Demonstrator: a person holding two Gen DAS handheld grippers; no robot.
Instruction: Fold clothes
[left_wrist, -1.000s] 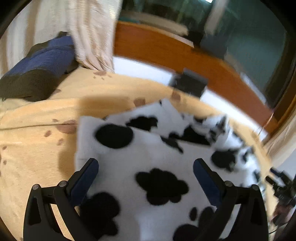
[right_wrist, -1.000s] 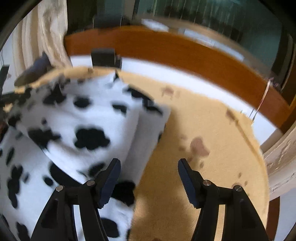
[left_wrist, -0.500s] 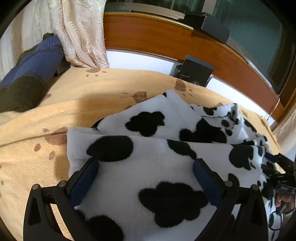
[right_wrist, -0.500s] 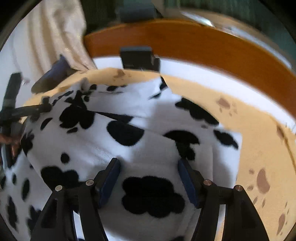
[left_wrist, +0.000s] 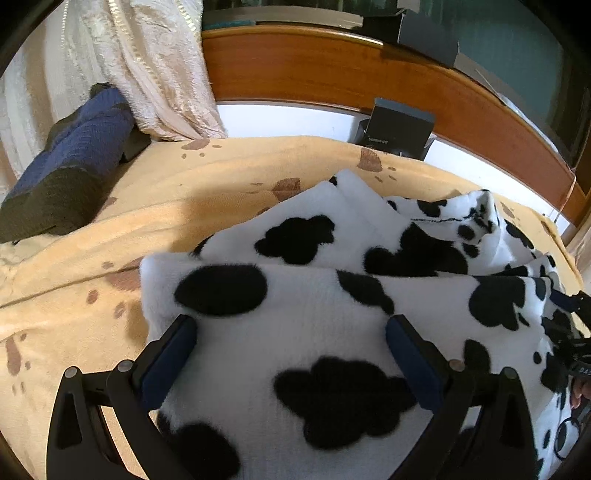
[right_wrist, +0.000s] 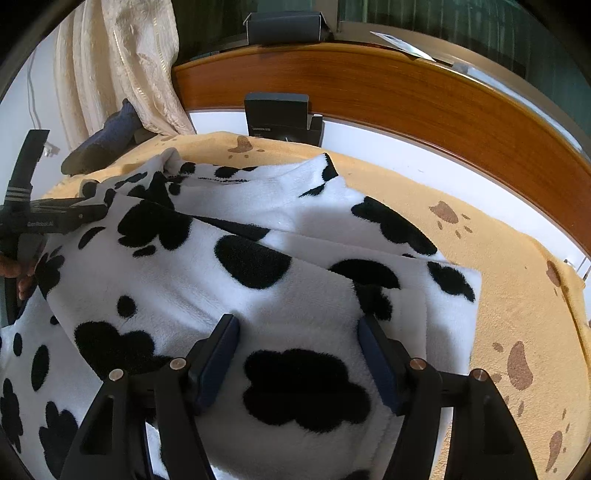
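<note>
A white fleece garment with black cow spots (left_wrist: 317, 302) lies in folded layers on a tan paw-print blanket (left_wrist: 155, 206). My left gripper (left_wrist: 291, 343) is open, its fingers spread wide over the garment's left part near a folded corner. My right gripper (right_wrist: 297, 336) is open over the garment (right_wrist: 258, 258) near its right folded edge. Neither grips cloth. The left gripper (right_wrist: 44, 218) also shows at the left edge of the right wrist view, and the right gripper (left_wrist: 569, 332) at the right edge of the left wrist view.
A blue and dark knitted item (left_wrist: 62, 173) lies at the bed's far left under a cream curtain (left_wrist: 147, 66). A dark box (left_wrist: 399, 133) stands against the wooden headboard (left_wrist: 332, 70). A white strip runs below the headboard.
Both grippers moved in over the garment; the right one shifted left from the bare blanket onto the cloth. The left camera came closer to the folded corner. Both stayed open.
</note>
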